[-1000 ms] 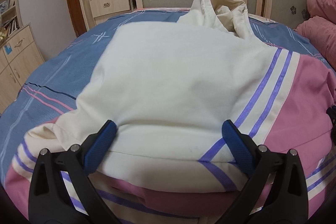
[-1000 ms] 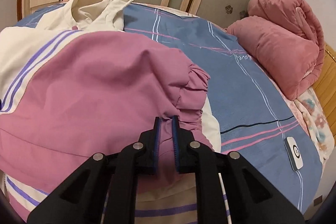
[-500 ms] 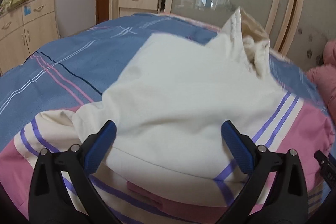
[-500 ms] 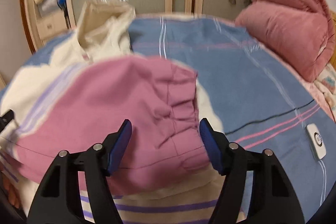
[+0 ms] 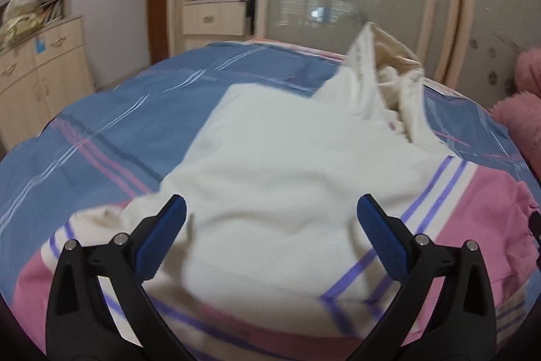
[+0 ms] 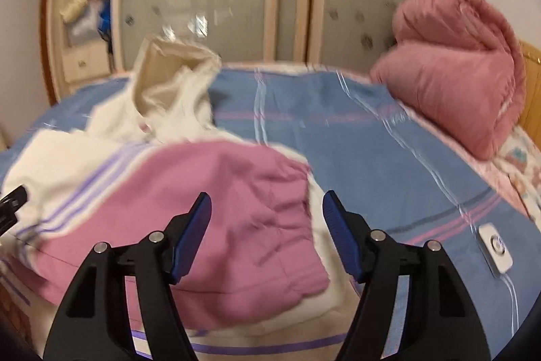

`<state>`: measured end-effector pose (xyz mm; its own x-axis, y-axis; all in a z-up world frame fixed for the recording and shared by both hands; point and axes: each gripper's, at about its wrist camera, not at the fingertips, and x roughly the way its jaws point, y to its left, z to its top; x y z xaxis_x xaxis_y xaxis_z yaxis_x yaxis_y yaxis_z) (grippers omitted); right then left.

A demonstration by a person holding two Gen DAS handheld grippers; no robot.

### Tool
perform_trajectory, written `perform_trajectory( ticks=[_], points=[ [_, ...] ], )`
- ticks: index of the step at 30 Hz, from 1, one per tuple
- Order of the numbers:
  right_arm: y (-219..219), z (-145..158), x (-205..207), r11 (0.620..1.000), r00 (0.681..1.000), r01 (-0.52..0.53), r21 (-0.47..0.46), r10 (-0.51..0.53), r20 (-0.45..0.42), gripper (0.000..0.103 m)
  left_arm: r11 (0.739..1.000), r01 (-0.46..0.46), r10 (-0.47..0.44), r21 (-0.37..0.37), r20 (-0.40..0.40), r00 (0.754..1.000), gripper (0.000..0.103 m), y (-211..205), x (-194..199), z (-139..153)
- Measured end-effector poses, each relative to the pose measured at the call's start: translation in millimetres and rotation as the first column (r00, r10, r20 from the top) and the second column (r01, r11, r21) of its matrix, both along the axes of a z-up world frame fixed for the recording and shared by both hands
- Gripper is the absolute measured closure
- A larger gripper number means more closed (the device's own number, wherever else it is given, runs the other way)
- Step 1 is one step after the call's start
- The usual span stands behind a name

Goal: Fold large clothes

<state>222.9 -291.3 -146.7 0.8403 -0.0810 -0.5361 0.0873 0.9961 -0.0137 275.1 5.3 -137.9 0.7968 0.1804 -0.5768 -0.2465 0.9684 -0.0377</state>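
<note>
The hoodie (image 5: 280, 178) lies folded on the near part of the bed (image 6: 355, 137), hood at the far end; left gripper (image 5: 270, 222) and right gripper (image 6: 267, 212) hover spread, gripping nothing; next, probably pinch the near hem squarely at both corners; blur hides edges.

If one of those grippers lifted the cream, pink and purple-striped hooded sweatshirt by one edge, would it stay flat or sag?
The cream, pink and purple-striped hooded sweatshirt would probably sag: its pink sleeve already lies rumpled. The hood stands up unaided, so the fabric looks thick and likely weighty. It seems more grippy than slippery.
</note>
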Motion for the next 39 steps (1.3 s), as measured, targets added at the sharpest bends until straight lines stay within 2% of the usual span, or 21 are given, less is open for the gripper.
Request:
perform_trajectory(
  ticks=[3, 4, 6, 8, 11, 16, 18, 21, 23, 26, 27, 29, 31, 34, 39],
  points=[
    [8.0, -23.2, 16.8, 1.000, 0.991, -0.028, -0.002, 0.027, -0.133, 0.033, 0.997, 0.033, -0.033, 0.064, -0.014, 0.999, 0.002, -12.5, 13.1, 2.5],
    [7.9, -31.3, 22.6, 1.000, 0.984, -0.026, -0.003, 0.025, -0.176, 0.033, 0.996, 0.056, -0.053, 0.070, -0.043, 0.998, 0.002, -16.4, 20.5, -1.6],
    [9.1, -37.6, 27.1, 1.000, 0.978, -0.023, -0.019, 0.018, -0.209, 0.033, 0.994, 0.077, -0.071, 0.071, -0.089, 0.993, 0.002, -20.0, 29.5, -12.9],
    [11.3, -35.8, 26.7, 0.999, 0.979, -0.020, -0.031, 0.013, -0.205, 0.033, 0.994, 0.082, -0.073, 0.077, -0.120, 0.990, 0.002, -21.3, 36.1, -25.1],
    [14.5, -37.1, 27.9, 0.999, 0.979, -0.018, -0.049, 0.007, -0.206, 0.033, 0.996, 0.088, -0.081, 0.033, -0.167, 0.983, 0.002, -15.4, 45.7, -37.0],
    [18.3, -40.1, 29.3, 0.997, 0.979, -0.014, -0.080, -0.003, -0.205, 0.031, 0.995, 0.095, -0.088, 0.025, -0.209, 0.974, 0.002, -14.5, 53.3, -41.4],
    [18.6, -40.3, 29.3, 0.997, 0.979, -0.015, -0.080, -0.002, -0.205, 0.029, 0.995, 0.090, -0.082, 0.034, -0.204, 0.975, 0.002, -15.3, 50.3, -39.1],
    [16.3, -38.9, 28.0, 0.998, 0.980, -0.014, -0.066, 0.001, -0.197, 0.028, 0.994, 0.050, -0.037, 0.102, -0.127, 0.991, 0.002, -22.4, 33.1, -22.8],
    [12.6, -31.6, 22.2, 0.999, 0.987, -0.006, -0.033, 0.001, -0.159, 0.028, 0.991, 0.075, -0.064, 0.110, -0.094, 0.994, 0.002, -25.4, 22.7, -17.1],
    [4.2, -18.5, 13.5, 1.000, 0.996, 0.009, 0.022, -0.007, -0.086, 0.028, 0.988, 0.089, -0.077, 0.127, -0.097, 0.992, 0.002, -25.1, 16.0, -20.6],
    [1.5, -18.4, 14.6, 0.999, 0.996, 0.024, 0.021, -0.022, -0.090, 0.025, 0.989, 0.090, -0.076, 0.115, -0.115, 0.990, 0.002, -22.1, 17.9, -25.7],
    [-3.1, -28.0, 23.8, 0.999, 0.987, 0.038, 0.025, -0.034, -0.157, 0.023, 0.994, 0.091, -0.080, 0.063, -0.153, 0.985, 0.002, -15.5, 25.8, -34.9],
    [-7.4, -42.7, 35.7, 0.998, 0.971, 0.049, 0.040, -0.039, -0.235, 0.016, 0.995, 0.091, -0.083, 0.047, -0.157, 0.984, 0.002, -13.1, 28.8, -36.8],
    [-6.5, -42.7, 36.7, 0.998, 0.971, 0.052, 0.041, -0.041, -0.234, 0.014, 0.994, 0.091, -0.080, 0.063, -0.159, 0.984, 0.002, -15.3, 30.2, -38.7],
    [-2.1, -44.1, 36.8, 0.998, 0.971, 0.051, 0.021, -0.044, -0.235, 0.013, 0.995, 0.092, -0.084, 0.048, -0.148, 0.985, 0.002, -13.7, 28.8, -39.6]
  ],
)
